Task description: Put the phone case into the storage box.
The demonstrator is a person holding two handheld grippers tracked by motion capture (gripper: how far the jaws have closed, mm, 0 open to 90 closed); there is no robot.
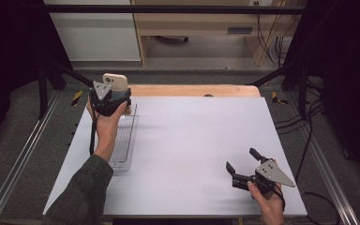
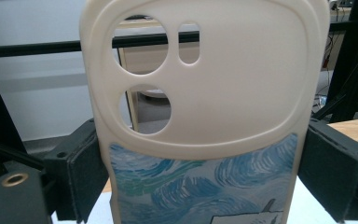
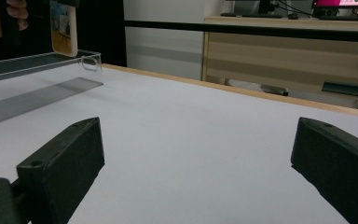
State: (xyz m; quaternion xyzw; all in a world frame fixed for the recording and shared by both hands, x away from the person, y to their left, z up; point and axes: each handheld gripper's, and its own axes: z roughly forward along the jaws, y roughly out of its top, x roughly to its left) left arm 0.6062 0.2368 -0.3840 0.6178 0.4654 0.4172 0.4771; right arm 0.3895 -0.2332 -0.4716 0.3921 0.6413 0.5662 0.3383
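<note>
Phone case (image 2: 200, 121), cream with a blue swirl print below its camera cut-outs, stands upright in the left claw (image 1: 110, 96), whose two black jaws press on its side edges. It hangs at the far left of the counter (image 1: 192, 140), over the far end of a clear tray (image 1: 124, 140) that lies along the left side; the right gripper view shows the case (image 3: 64, 28) just above the tray's (image 3: 37, 58) rim, not touching it. The right claw (image 1: 241, 166) rests at the near right, jaws spread wide and empty, well apart from the tray. The step in hand looks like setting the case into the tray. To do it well, the left claw should probably come straight down inside the walls, keeping the case's lower edge clear of the rim, then tip the case gently flat along the tray's length before the jaws let go. The grip is only on thin edges, so a slow, steady descent guards against the case twisting or slipping.
</note>
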